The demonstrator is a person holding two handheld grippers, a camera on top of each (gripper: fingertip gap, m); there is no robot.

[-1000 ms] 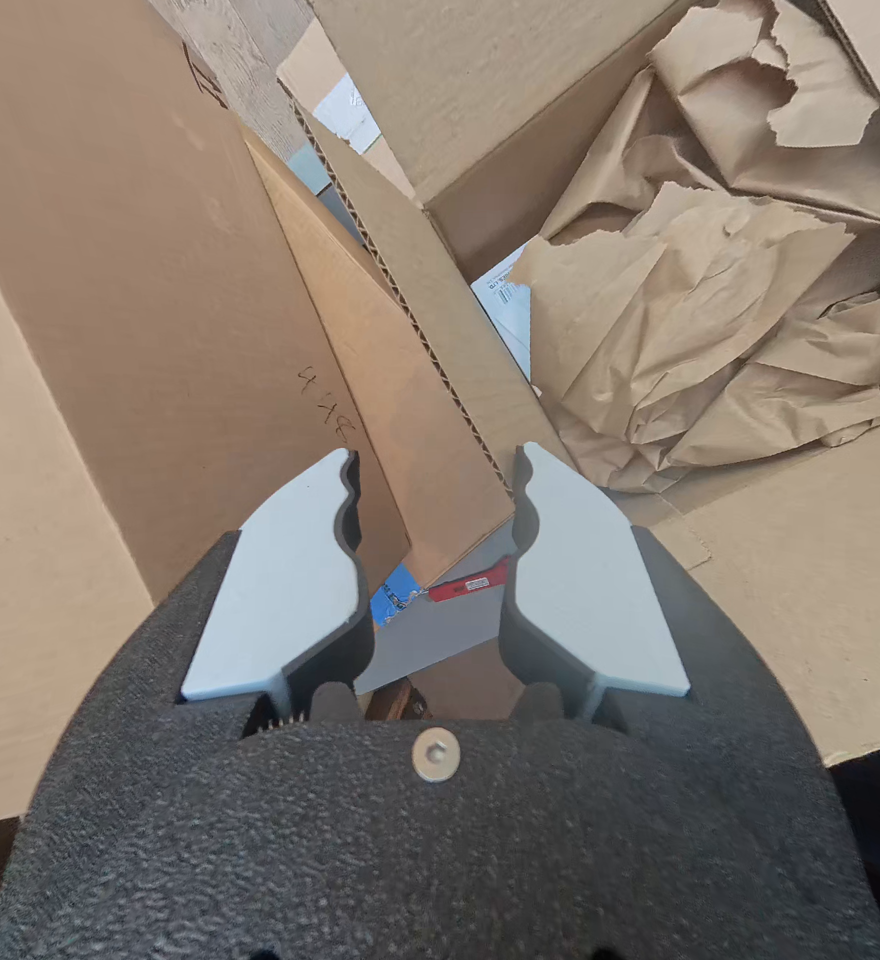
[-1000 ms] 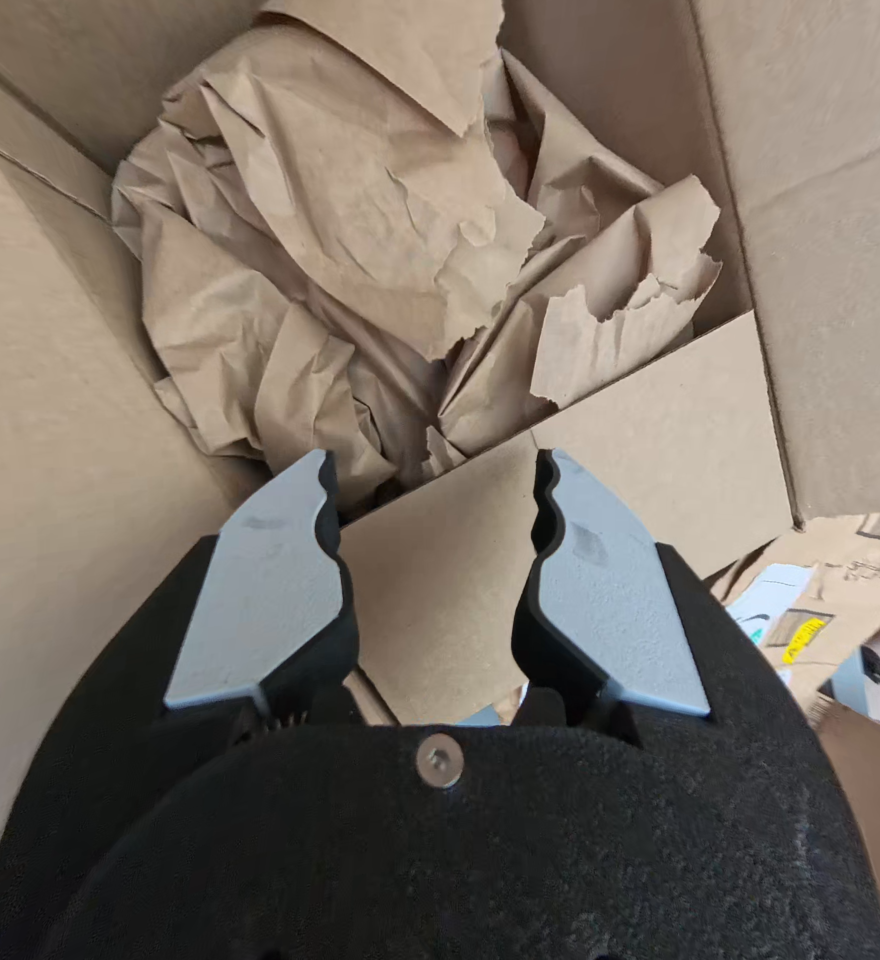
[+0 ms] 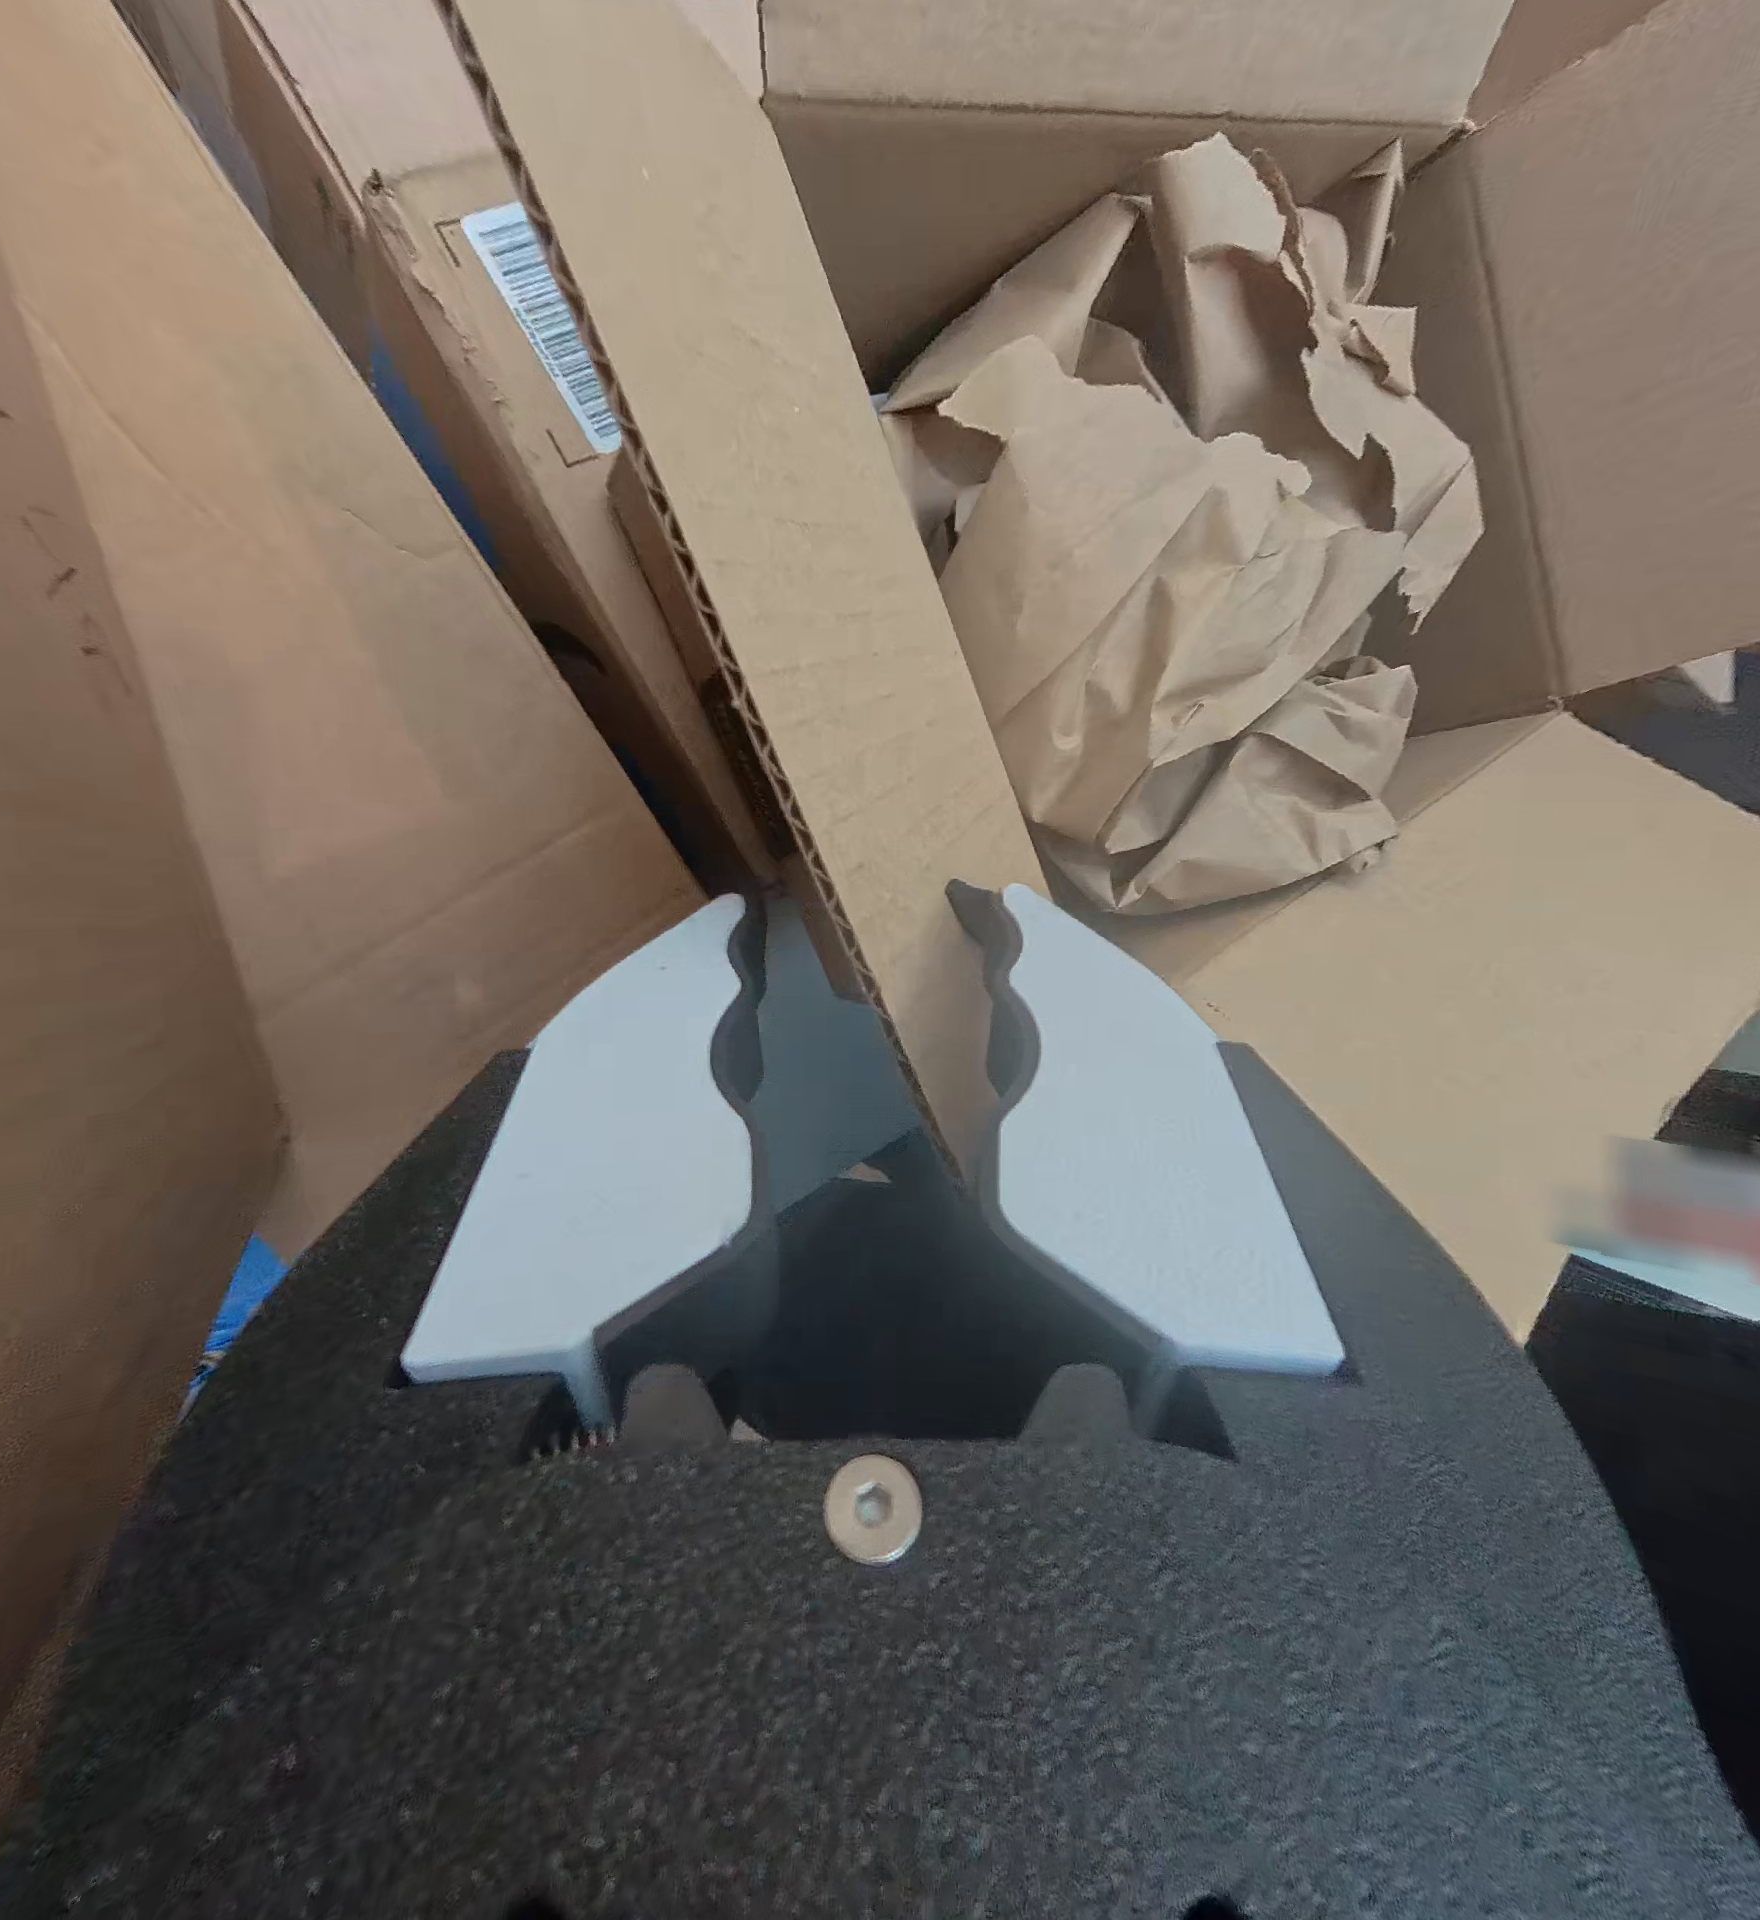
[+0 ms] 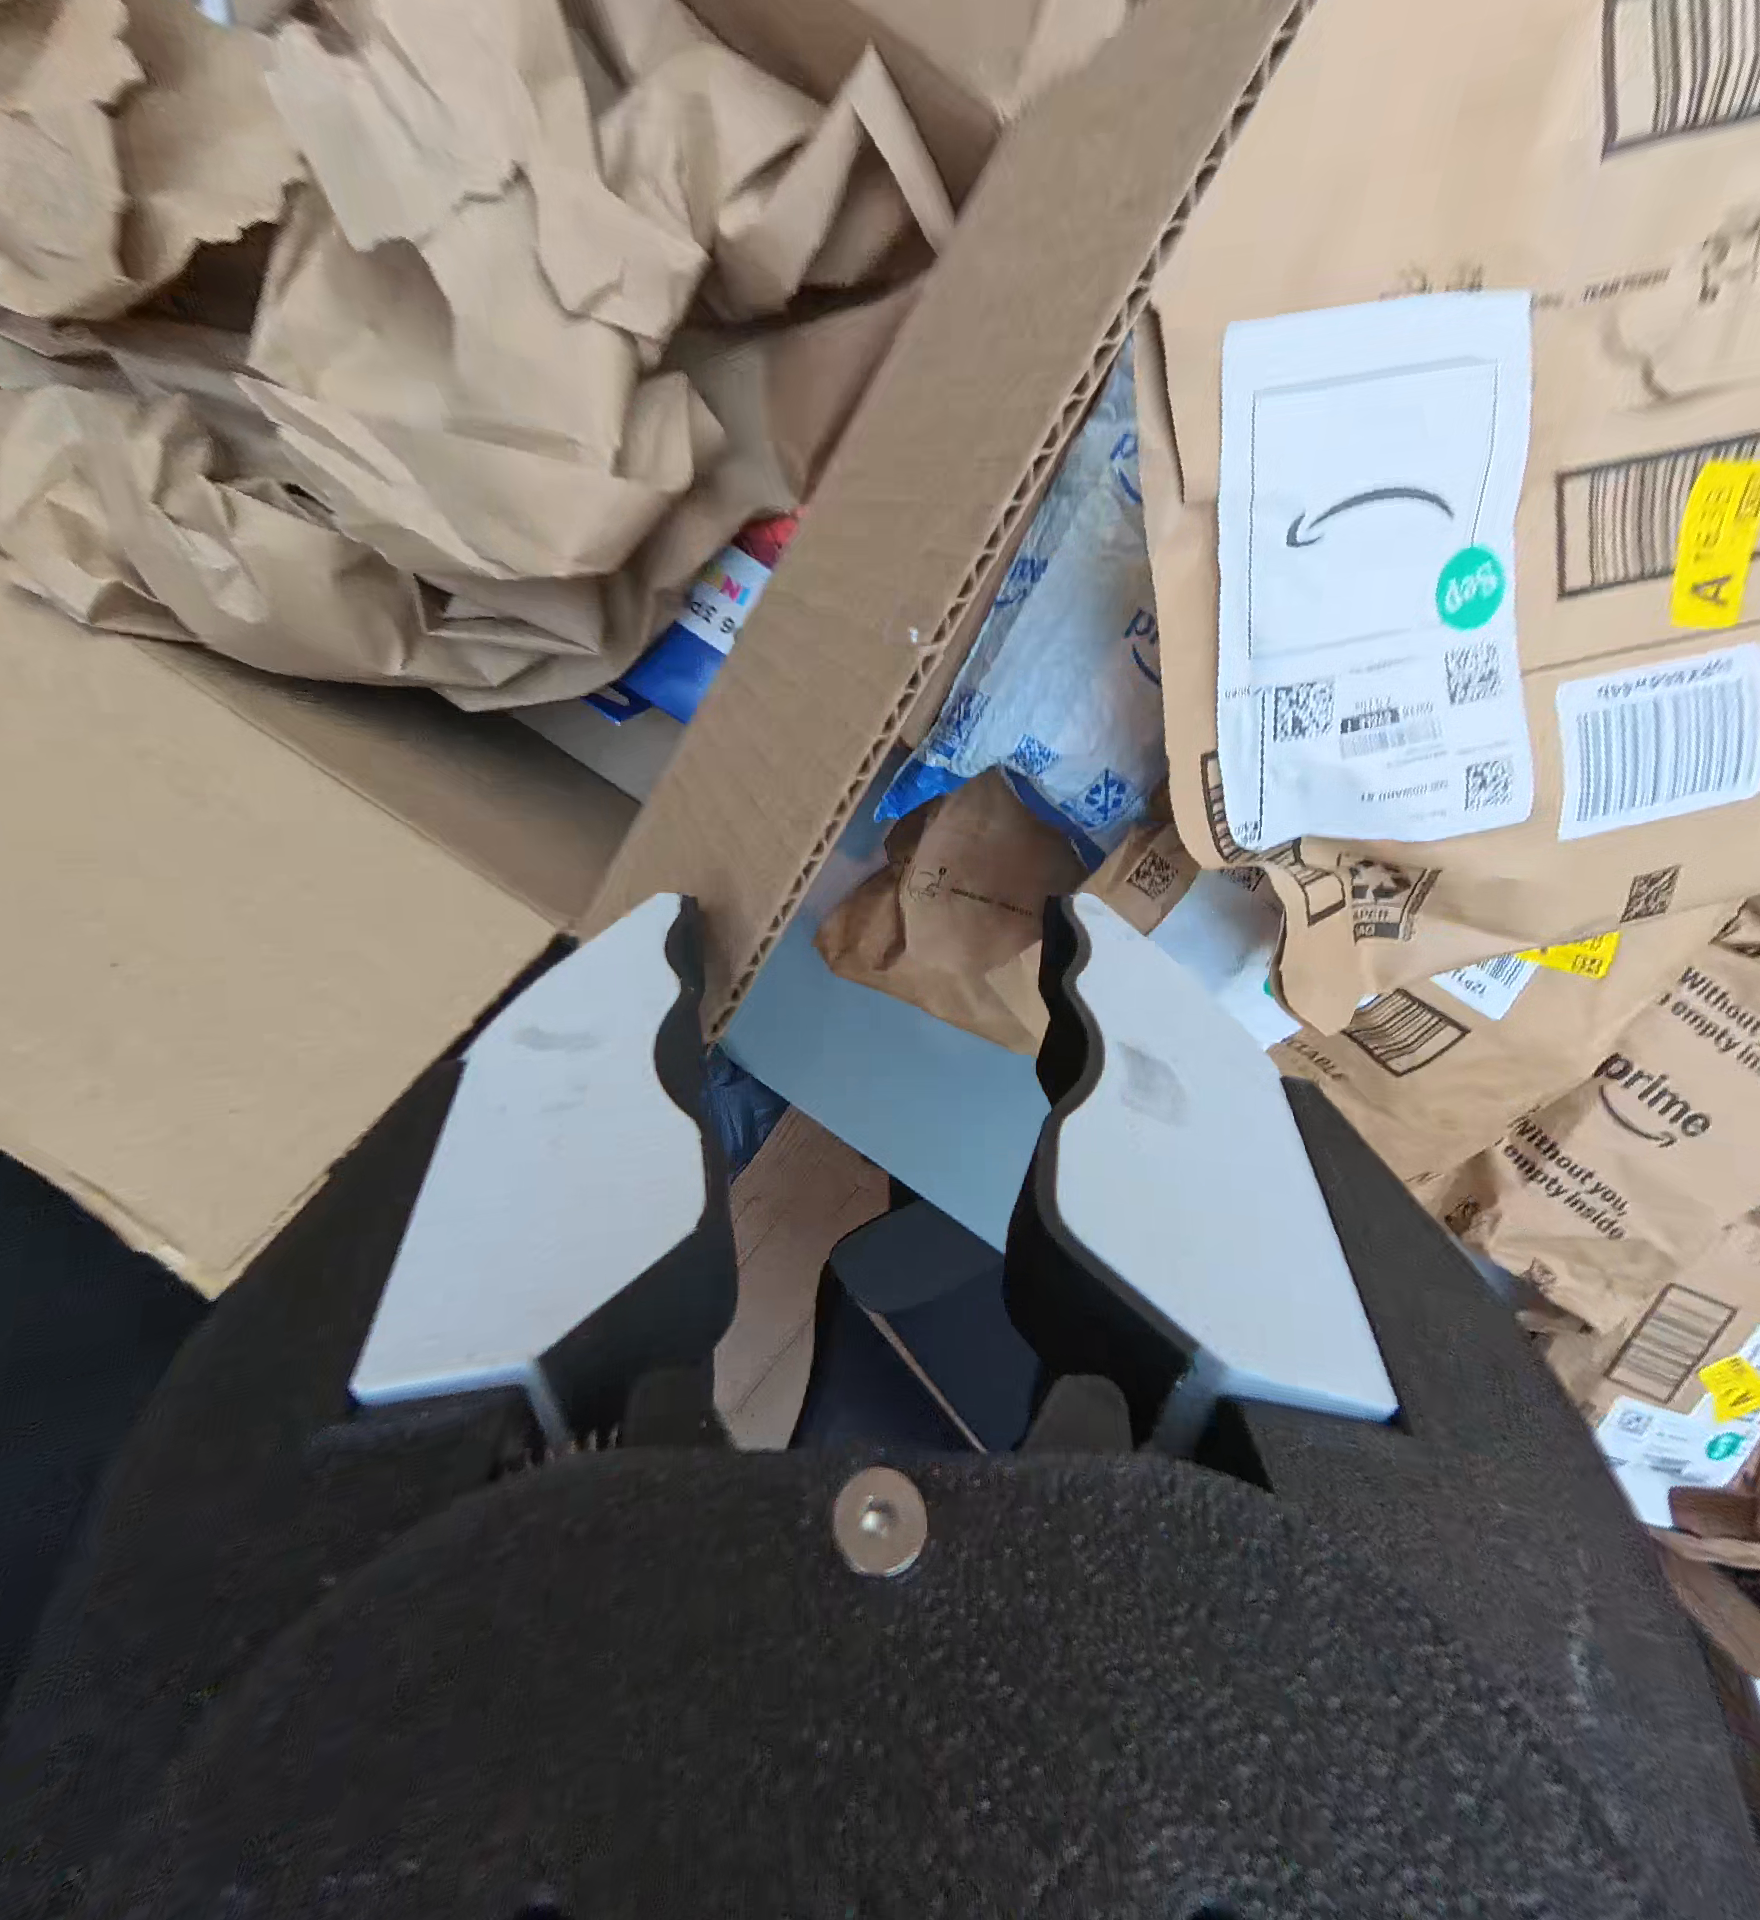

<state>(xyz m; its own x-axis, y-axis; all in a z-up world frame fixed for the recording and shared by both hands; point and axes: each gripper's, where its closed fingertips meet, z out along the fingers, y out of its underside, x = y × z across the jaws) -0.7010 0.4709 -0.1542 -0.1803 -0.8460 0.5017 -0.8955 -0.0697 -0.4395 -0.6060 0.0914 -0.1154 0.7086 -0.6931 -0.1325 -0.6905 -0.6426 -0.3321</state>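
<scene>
While both grippers sit at the open cardboard box, neither has closed on anything. To the left of the left gripper lean flat cardboard sheets. Its jaws stand apart, and a box flap runs edge-on into the gap, lying against the right-hand finger with clear space to the left-hand one; it is not pinched. Ahead and to its right, crumpled brown paper fills the box.

The right gripper is wide open and empty. A flap slants down to its left fingertip, touching or just beside it; I cannot tell which. Crumpled paper lies ahead on its left, and printed paper mailers are piled on its right.
</scene>
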